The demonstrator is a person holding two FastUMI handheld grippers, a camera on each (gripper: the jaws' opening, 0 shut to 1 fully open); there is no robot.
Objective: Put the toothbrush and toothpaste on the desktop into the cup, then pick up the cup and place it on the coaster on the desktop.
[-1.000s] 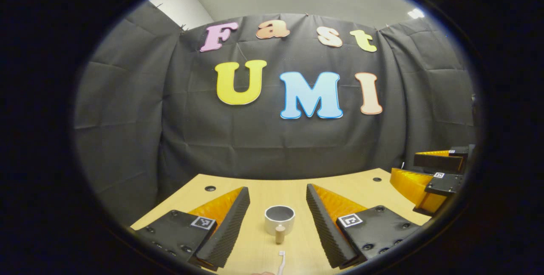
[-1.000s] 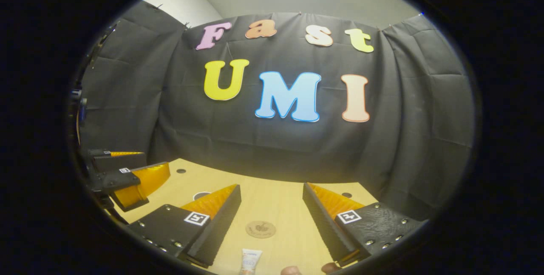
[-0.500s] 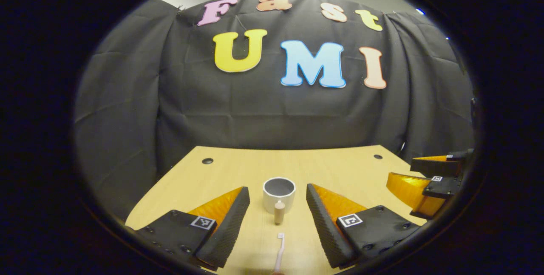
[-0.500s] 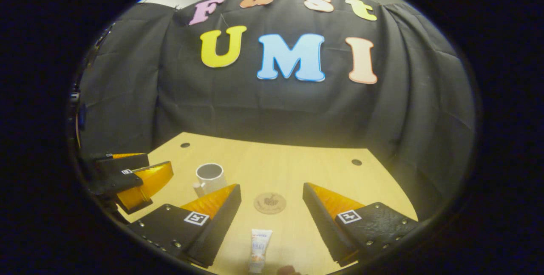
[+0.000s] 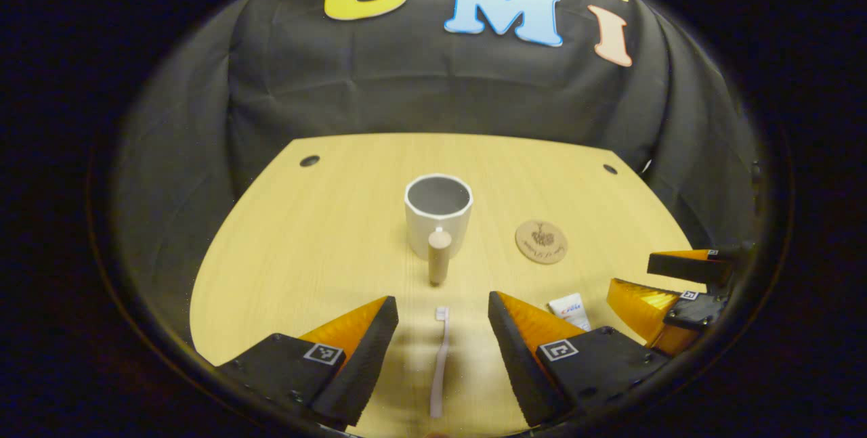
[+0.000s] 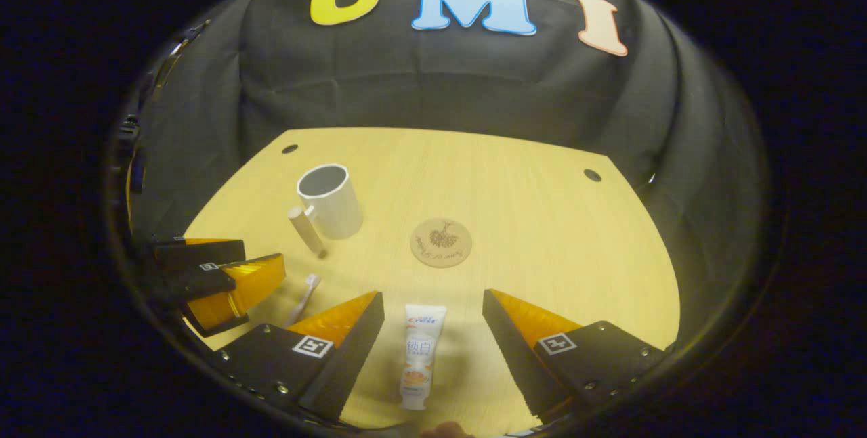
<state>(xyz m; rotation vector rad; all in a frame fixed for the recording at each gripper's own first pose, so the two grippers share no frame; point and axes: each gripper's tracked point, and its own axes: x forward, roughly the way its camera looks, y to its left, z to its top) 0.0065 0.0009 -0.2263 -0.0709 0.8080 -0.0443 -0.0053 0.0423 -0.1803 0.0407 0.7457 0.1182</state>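
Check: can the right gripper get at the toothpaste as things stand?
Probably yes. The right gripper is open, and the toothpaste lies flat on the desktop lengthwise between its fingers, with nothing on top or alongside. The coaster sits farther ahead, clear of the tube.

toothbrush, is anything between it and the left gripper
Nothing visible. The toothbrush lies flat on the desk in the gap between the open left gripper's fingers, with bare wood around it.
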